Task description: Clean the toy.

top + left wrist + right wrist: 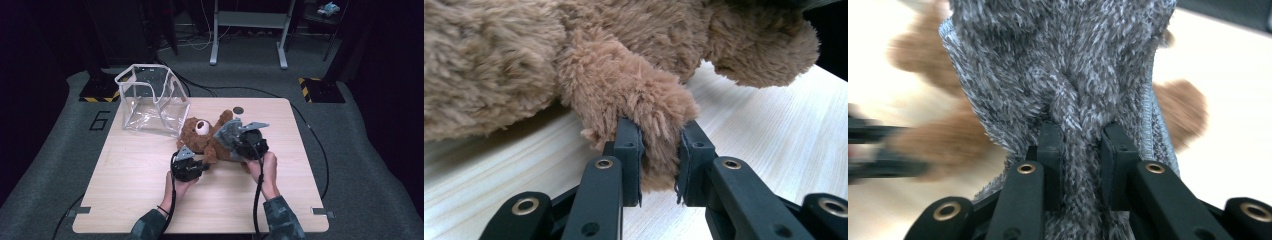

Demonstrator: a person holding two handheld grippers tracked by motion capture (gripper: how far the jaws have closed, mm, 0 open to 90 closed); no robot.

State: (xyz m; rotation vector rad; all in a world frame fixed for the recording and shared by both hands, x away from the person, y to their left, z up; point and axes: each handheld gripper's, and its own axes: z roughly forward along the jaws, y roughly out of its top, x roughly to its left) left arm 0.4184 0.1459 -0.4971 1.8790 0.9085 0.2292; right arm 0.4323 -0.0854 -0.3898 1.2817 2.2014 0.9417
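Brown plush teddy bear (200,136) lying on its back near the middle of the pale wooden table (135,190), head toward the far left, right beside the clear soft plastic box-shaped pouch (150,100) standing open at the far-left corner. Likely set close to that pouch because one goes with the other, though impossible to say which way the work runs.

Left gripper (201,163) low on the near left of the toy, jaws pinching one shaggy brown limb (634,100) near its end, both pads sunk into the fur, the tabletop just below. Reads as an anchoring hold: pinning the bear down so that a pull elsewhere does not drag the whole toy along.

Right gripper (239,142) on the right, raised a little above the bear's body, jaws pressed together on a bunched fold of fuzzy grey knitted cloth (1063,60), the fabric squeezed into a narrow ridge between the pads. Same grey cloth (227,131) draped over the bear's torso, one stitched hem visible at its right edge in the right gripper view. Probably a small garment or blanket being drawn on or off the toy; hard to tell which.

Gripped by a fold rather than an edge, so slipping of the pile under tension seems the main risk.
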